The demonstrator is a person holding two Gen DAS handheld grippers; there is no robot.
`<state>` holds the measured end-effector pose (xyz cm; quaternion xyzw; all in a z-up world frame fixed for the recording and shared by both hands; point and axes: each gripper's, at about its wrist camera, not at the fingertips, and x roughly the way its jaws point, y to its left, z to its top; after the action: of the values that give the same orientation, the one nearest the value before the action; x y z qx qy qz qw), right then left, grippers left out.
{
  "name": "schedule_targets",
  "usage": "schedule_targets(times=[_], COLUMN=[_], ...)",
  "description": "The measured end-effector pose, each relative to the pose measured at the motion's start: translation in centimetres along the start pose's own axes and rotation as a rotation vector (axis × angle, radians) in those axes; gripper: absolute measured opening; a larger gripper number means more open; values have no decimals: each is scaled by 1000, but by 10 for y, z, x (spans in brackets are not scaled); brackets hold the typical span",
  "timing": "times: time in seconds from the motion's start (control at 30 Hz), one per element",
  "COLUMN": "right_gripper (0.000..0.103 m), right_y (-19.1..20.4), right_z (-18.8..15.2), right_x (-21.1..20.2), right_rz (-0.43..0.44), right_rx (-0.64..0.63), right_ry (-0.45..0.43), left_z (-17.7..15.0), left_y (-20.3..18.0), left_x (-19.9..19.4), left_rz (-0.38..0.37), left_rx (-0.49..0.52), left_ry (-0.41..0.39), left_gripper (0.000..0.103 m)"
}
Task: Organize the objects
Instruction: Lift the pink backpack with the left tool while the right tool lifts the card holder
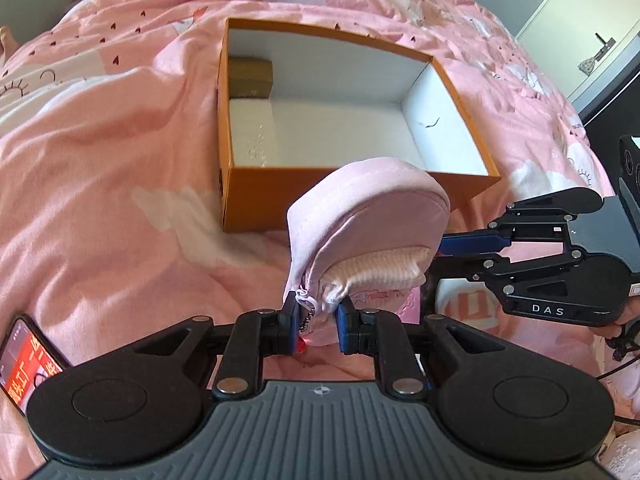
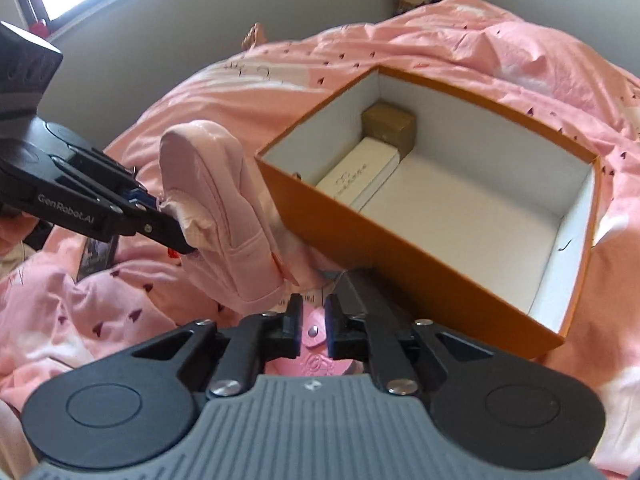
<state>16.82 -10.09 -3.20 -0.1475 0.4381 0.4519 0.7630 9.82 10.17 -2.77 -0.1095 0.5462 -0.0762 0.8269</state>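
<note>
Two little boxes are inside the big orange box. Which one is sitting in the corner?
The small brown box sits in the corner of the orange box. The white box lies beside it, along the same wall.

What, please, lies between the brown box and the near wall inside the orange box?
A white box lies there, against the brown box, along one wall of the orange box; the right wrist view shows it best.

Soft matt pink cloth pouch (image 1: 372, 216) with ribbed knit panel, orange cardboard box (image 1: 256, 200) with smooth white paper lining, crumpled pink cotton bed cover (image 1: 112, 168), matt black plastic left hand-held gripper (image 1: 318, 320) with ribbed grey rubbery housing, shiny metal rivets.
</note>
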Motion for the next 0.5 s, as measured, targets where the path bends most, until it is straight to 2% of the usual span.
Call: schedule_targets(times=[0.03,0.13,0.2,0.4,0.5], right_gripper=[29,36,41,42,46], right_y=[-1,-8,-18,-39,-44], right_z=[-1,-6,-10,-26,-31], right_x=[9,28,41,71,84], right_rz=[-1,-8,-7,-7,19], right_rx=[-8,4,68,235,292], right_ry=[37,120,185,300,310], left_z=[-3,-12,-18,-31,-36], left_y=[2,7,9,18,23], left_x=[5,22,33,57,61], left_rz=[4,8,11,-18,-39], left_rx=[-14,-52,-73,-166,-205], left_ry=[16,57,80,122,126], left_gripper=[20,20,20,20,20])
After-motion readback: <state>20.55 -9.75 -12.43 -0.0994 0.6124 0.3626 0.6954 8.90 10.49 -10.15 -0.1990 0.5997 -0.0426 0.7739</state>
